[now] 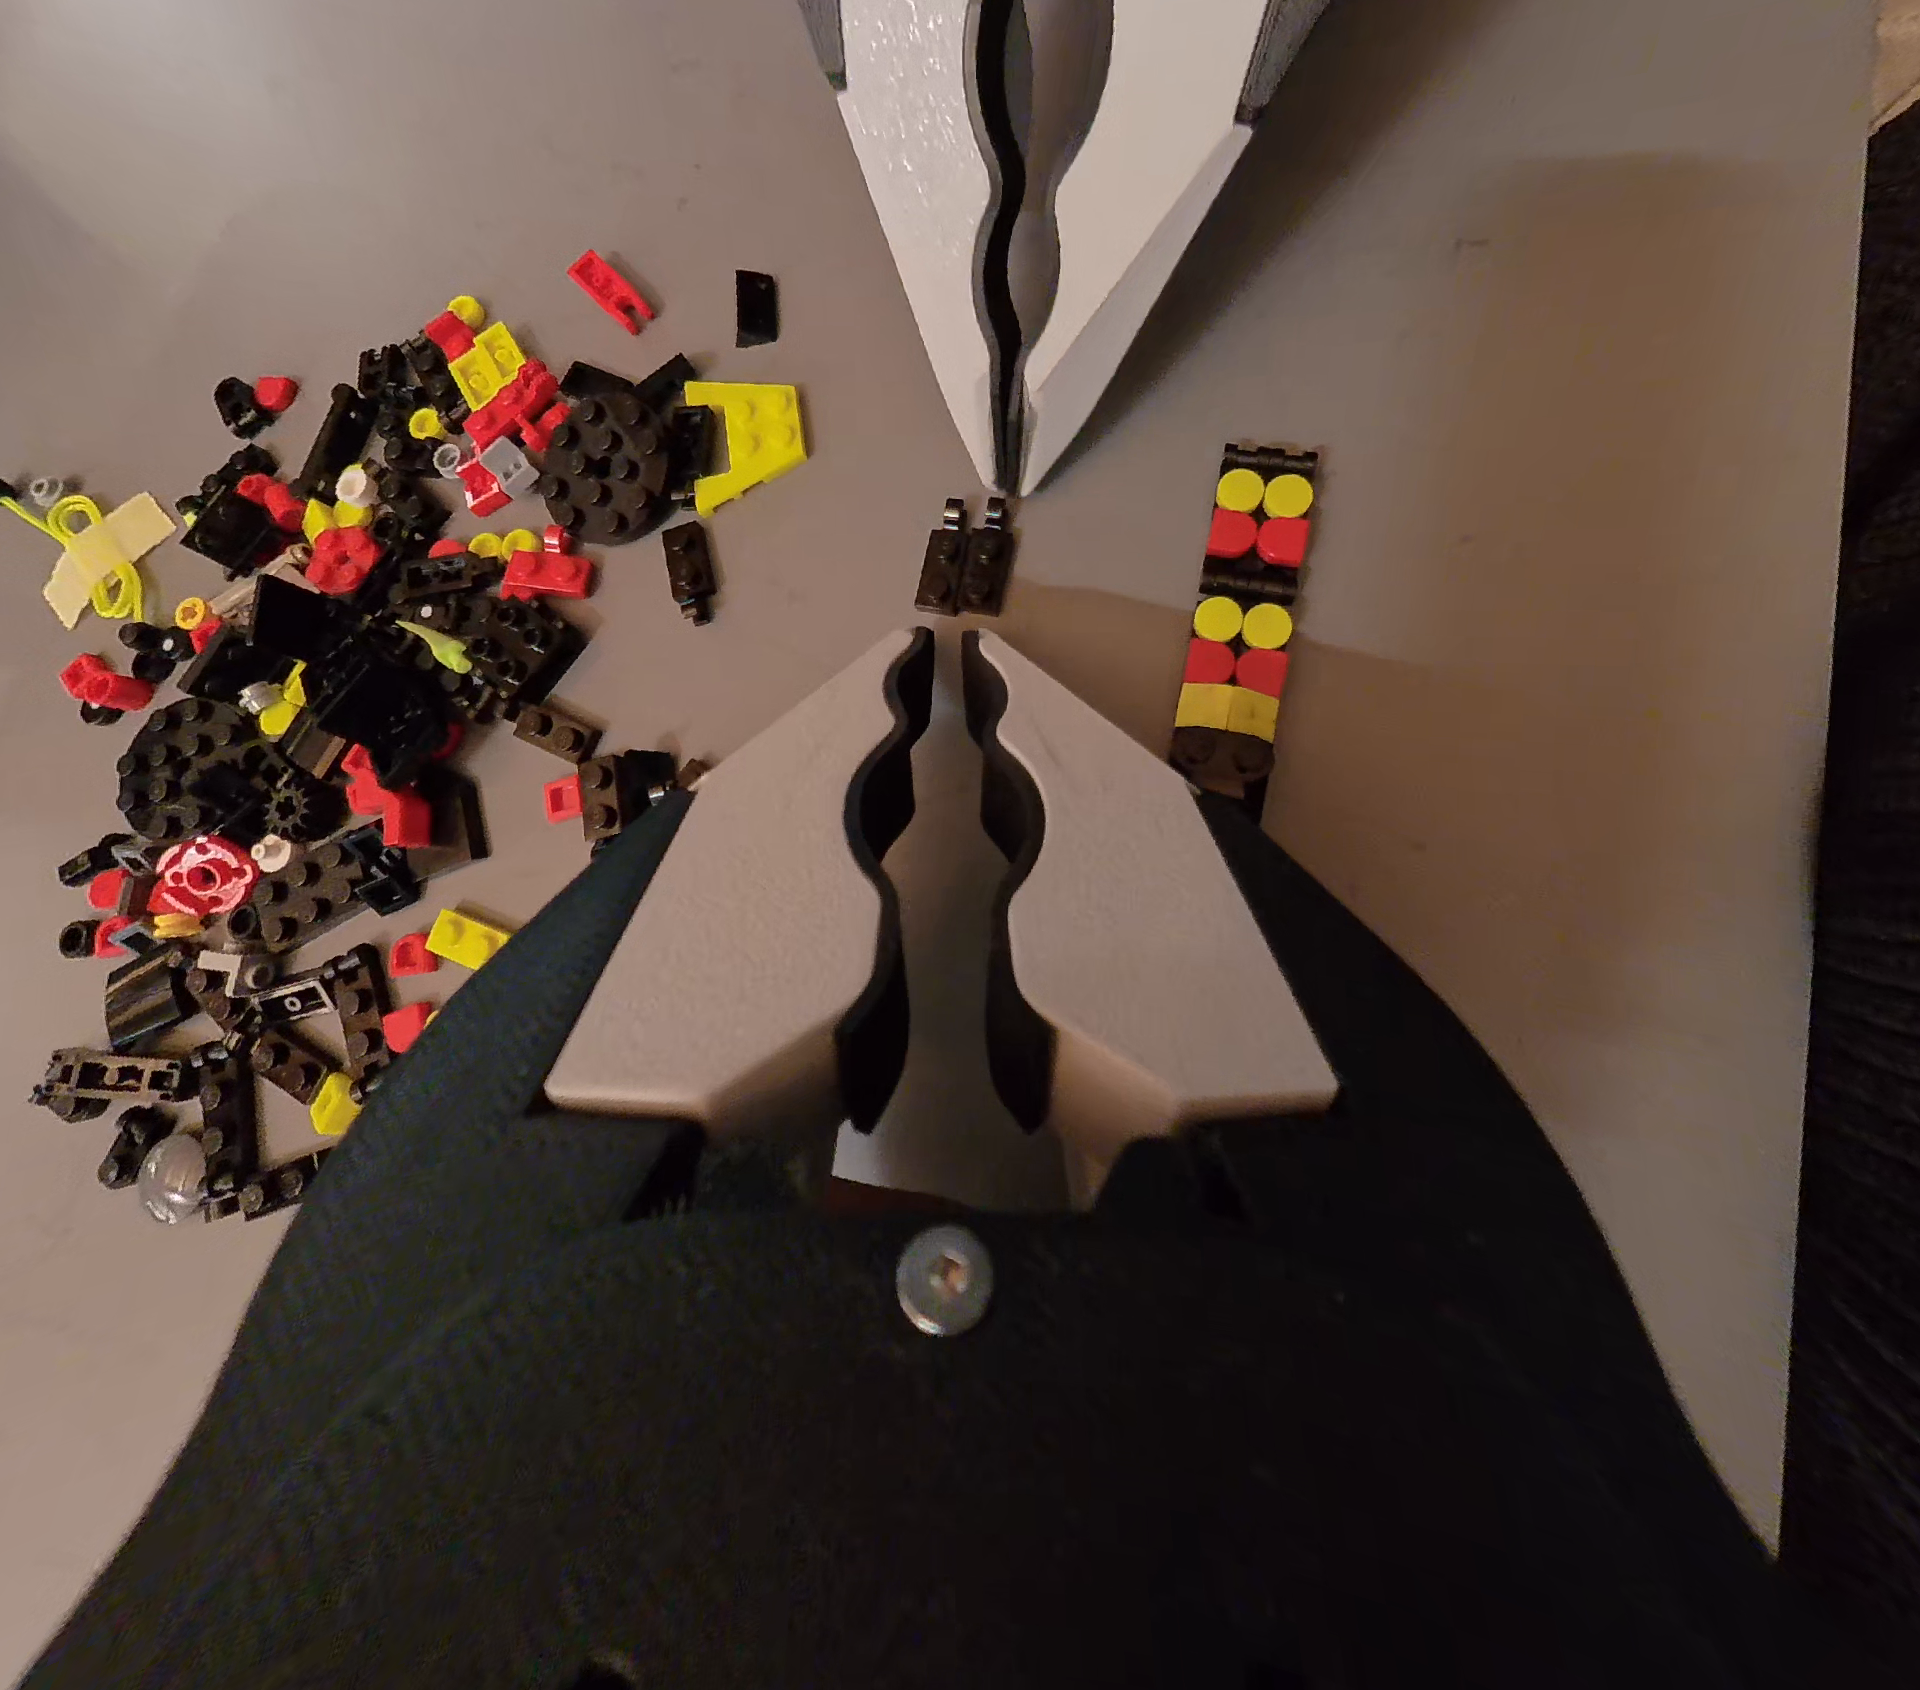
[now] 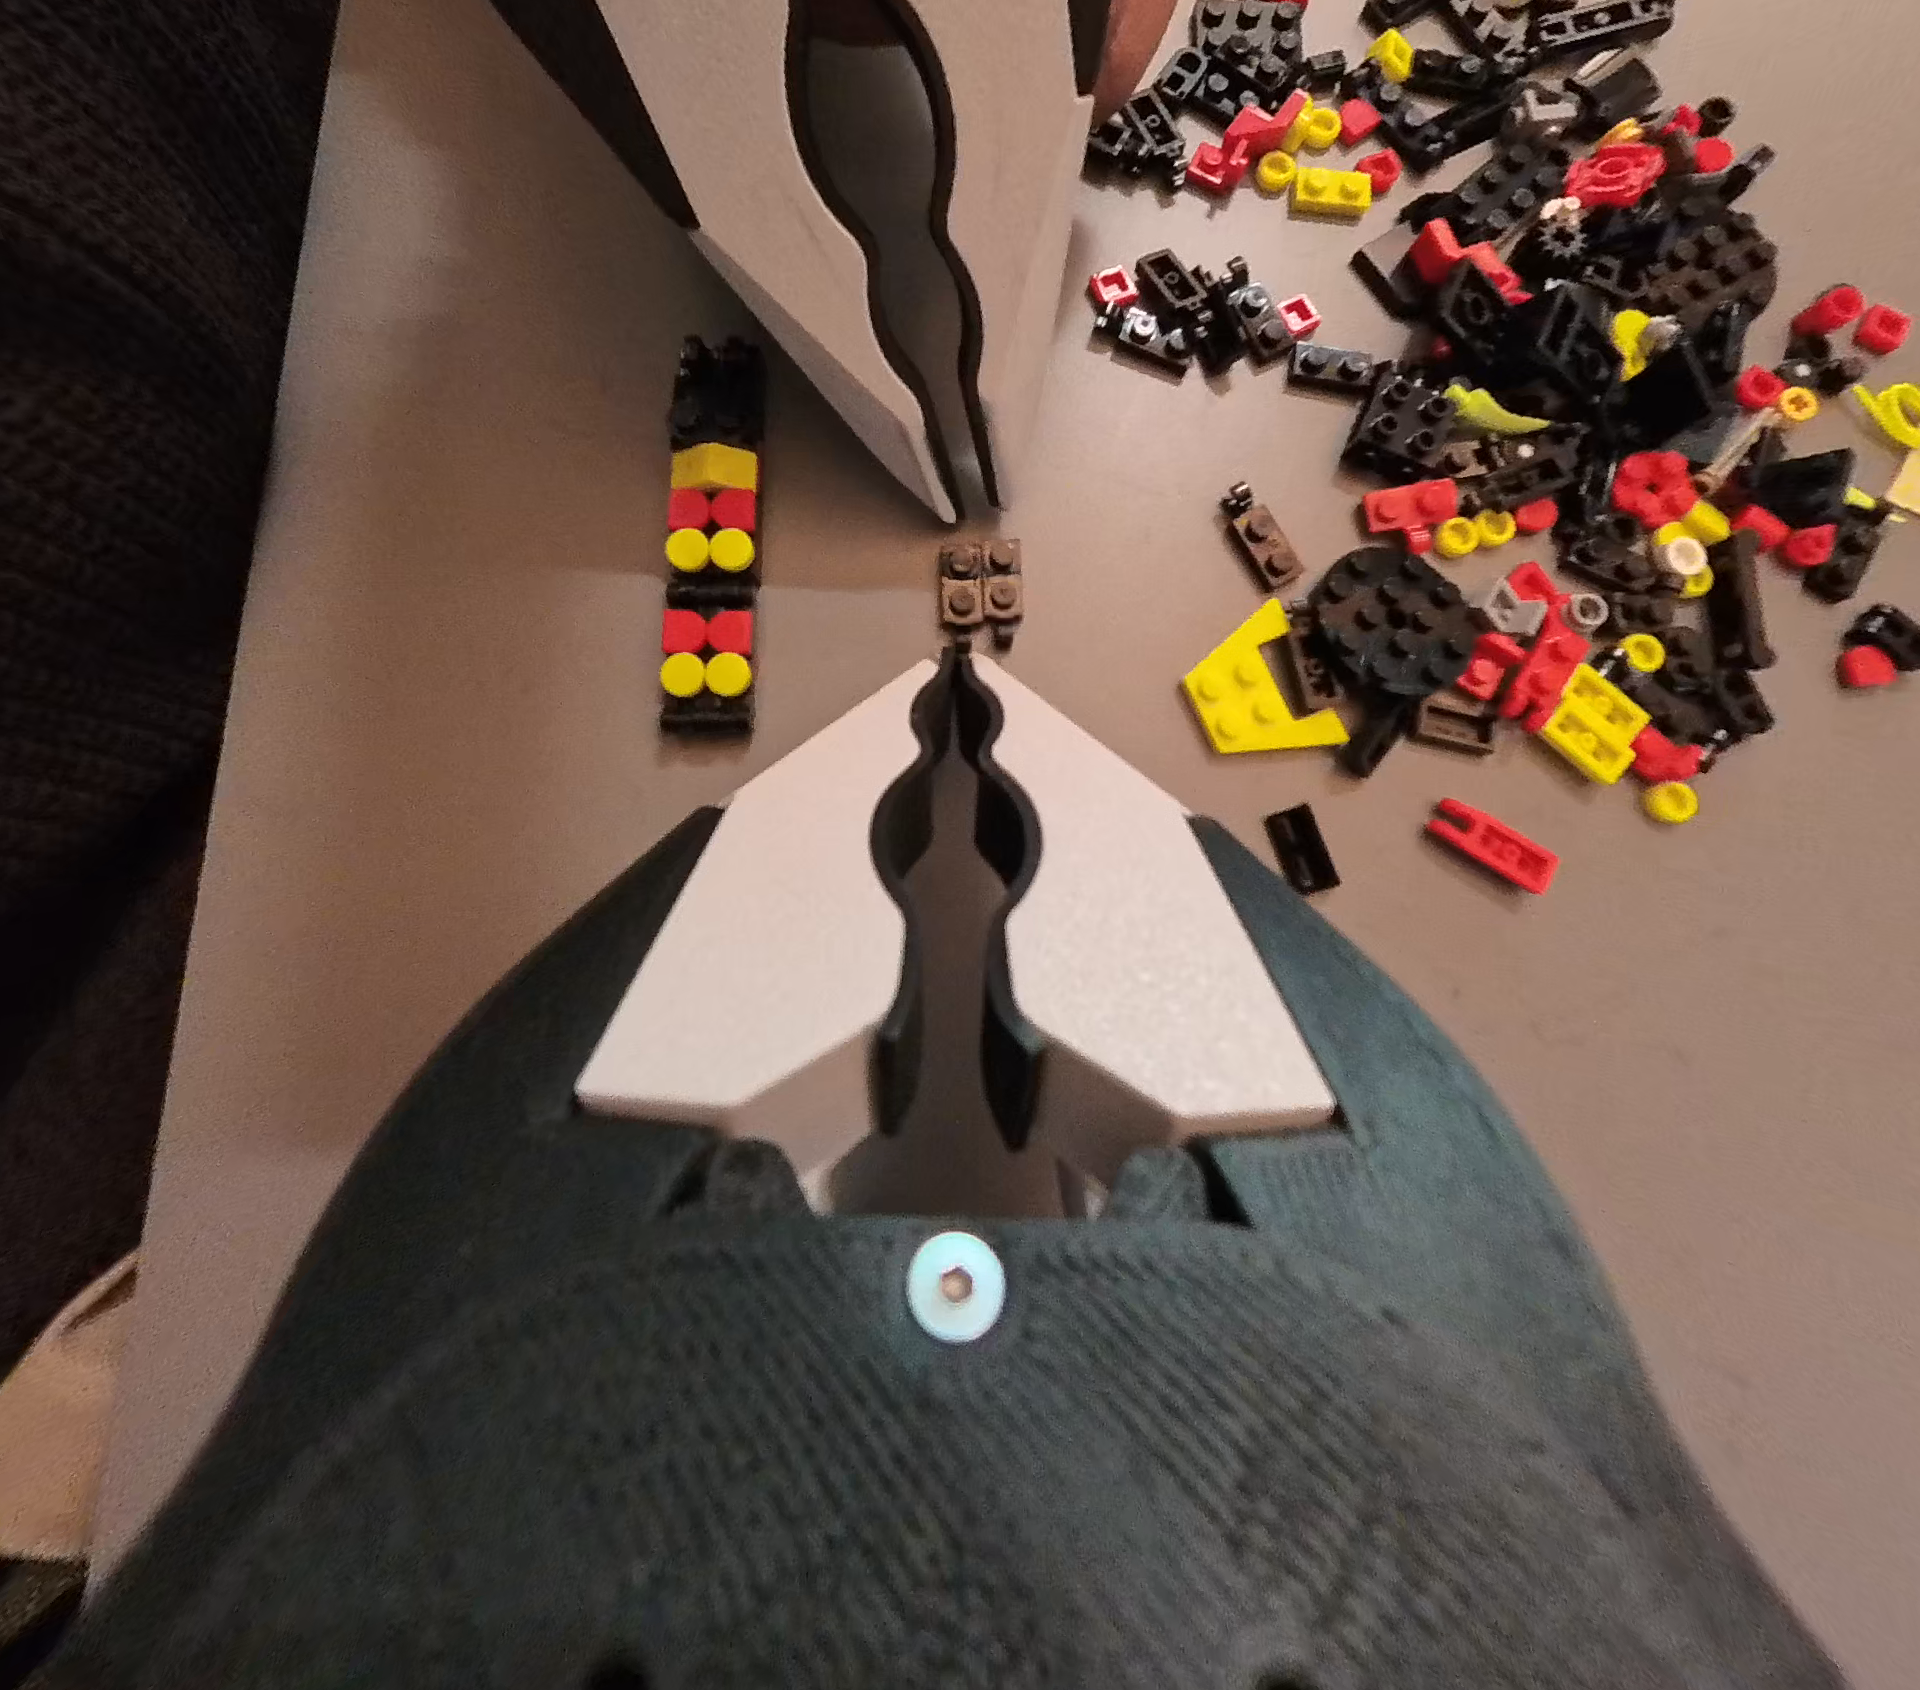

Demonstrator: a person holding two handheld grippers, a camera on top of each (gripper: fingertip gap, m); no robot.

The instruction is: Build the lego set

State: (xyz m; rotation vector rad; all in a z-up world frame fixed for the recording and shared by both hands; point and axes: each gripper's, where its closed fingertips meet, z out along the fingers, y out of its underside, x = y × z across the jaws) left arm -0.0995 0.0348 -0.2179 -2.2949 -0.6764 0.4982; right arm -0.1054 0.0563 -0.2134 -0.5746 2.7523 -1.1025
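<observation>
Two small black clip plates [image 1: 966, 567] lie side by side on the grey table, between the two grippers; they also show in the right wrist view [image 2: 980, 593]. My left gripper [image 1: 943, 634] has its jaws a narrow gap apart and empty, tips just short of the plates' near end. My right gripper [image 2: 956, 658] is shut, its tips touching the clip end of one plate; whether it pinches the clip I cannot tell. Each gripper shows in the other's view, the right [image 1: 1008, 485] and the left [image 2: 971, 510]. A built black strip [image 1: 1247, 612] with yellow and red round tiles lies beside them [image 2: 712, 539].
A pile of loose black, red and yellow pieces [image 1: 343, 653] covers the table on one side [image 2: 1558, 352]. A yellow wedge plate [image 1: 750, 440] and a single black clip plate [image 2: 1262, 539] lie nearest. The table edge [image 1: 1849, 705] runs just beyond the strip, dark fabric past it. My left and right fingertips are right by each other.
</observation>
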